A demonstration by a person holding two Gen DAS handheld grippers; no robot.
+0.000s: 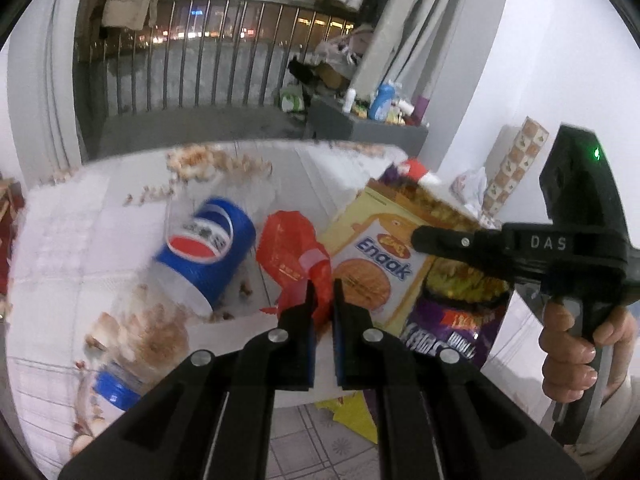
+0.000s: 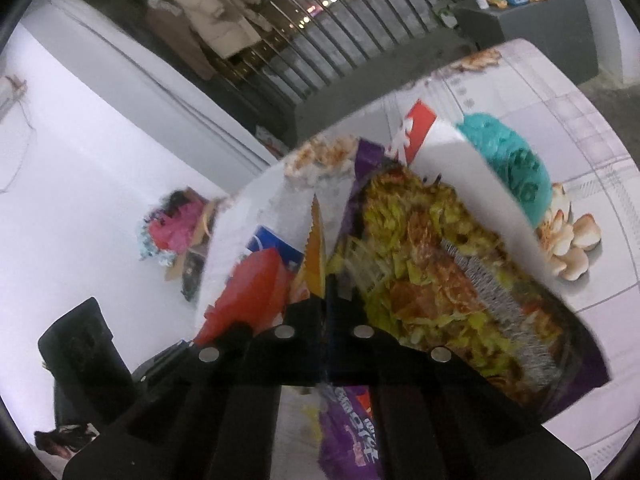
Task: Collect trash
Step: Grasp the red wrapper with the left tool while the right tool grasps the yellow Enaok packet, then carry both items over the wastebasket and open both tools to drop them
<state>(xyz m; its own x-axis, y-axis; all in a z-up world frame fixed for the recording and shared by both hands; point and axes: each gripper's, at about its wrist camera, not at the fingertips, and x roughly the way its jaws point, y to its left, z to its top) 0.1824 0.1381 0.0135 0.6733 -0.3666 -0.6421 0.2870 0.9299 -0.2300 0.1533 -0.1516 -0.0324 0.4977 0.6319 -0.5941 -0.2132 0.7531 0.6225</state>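
Both claws are closed on light, crinkly, slippery trash: the left claw (image 1: 323,294) pinches the red wrapper (image 1: 294,256) at its near edge, and the right claw (image 2: 329,292) nips the yellow biscuit packet (image 2: 314,256) at its serrated edge, where thin foil can slide out.

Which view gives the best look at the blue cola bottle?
The left wrist view: the blue cola bottle lies whole on the table with its label readable. The right wrist view shows only a sliver of it behind the red wrapper.

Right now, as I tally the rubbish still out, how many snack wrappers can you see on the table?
3: a red wrapper pinched by the left gripper, a yellow Enaak packet beside it, and a purple packet under that. More may be hidden.
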